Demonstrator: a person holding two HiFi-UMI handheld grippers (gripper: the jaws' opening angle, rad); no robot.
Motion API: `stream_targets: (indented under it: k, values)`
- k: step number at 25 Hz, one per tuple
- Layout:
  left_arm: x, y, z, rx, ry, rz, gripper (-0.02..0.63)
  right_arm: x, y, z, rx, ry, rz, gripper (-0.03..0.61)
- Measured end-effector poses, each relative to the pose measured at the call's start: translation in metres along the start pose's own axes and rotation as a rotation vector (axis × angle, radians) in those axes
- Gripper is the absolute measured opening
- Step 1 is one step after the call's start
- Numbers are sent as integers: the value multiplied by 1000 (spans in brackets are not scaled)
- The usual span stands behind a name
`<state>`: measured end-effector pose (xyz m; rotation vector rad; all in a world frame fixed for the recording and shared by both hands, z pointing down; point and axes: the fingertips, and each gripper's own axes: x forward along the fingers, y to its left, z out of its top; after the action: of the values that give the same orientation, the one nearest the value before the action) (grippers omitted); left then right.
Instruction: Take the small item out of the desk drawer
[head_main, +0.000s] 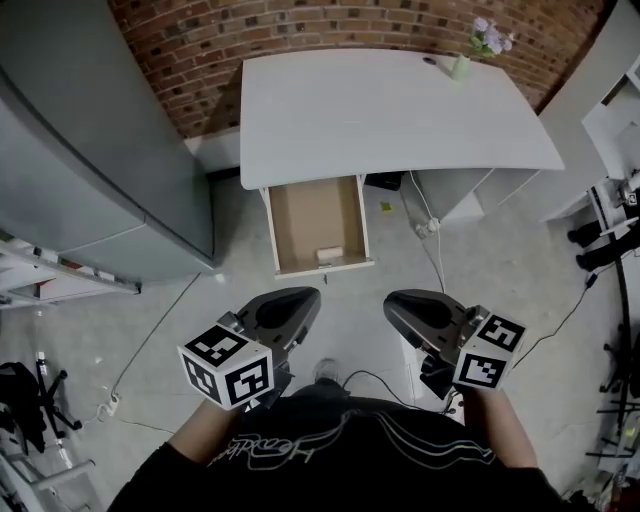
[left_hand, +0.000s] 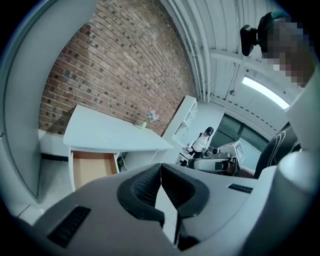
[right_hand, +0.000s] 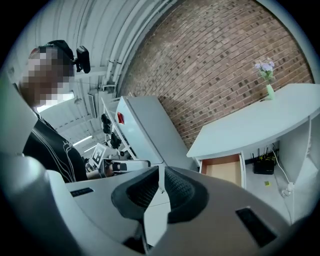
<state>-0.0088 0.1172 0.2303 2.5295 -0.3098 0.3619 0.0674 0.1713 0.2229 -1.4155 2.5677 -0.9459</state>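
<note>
Head view, and both grippers are held low in the frame, close to the person's dark shirt, well short of the desk. The left gripper is seen at lower left and the right gripper at lower right, each pointed up the frame toward the furniture. The drawer is pulled out from under the desk's front edge at the centre of the frame, and the small item, pale and boxy, is seen lying inside at the near end, just behind the front panel. Neither gripper is touching it. In the left gripper view the jaws are closed tip to tip with nothing caught between them. The same is shown in the right gripper view: jaws pressed together, empty. A vase of flowers is stood on the desk at upper right. A grey cabinet fills the upper left, and a brick wall runs along the top. A white cable is trailed across the floor right of the drawer.
</note>
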Motion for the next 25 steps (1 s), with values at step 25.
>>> stream_targets:
  k: [25]
  values:
    - [107, 173, -44, -202, 73, 245, 21, 137, -204, -48, -200, 411, 62, 63]
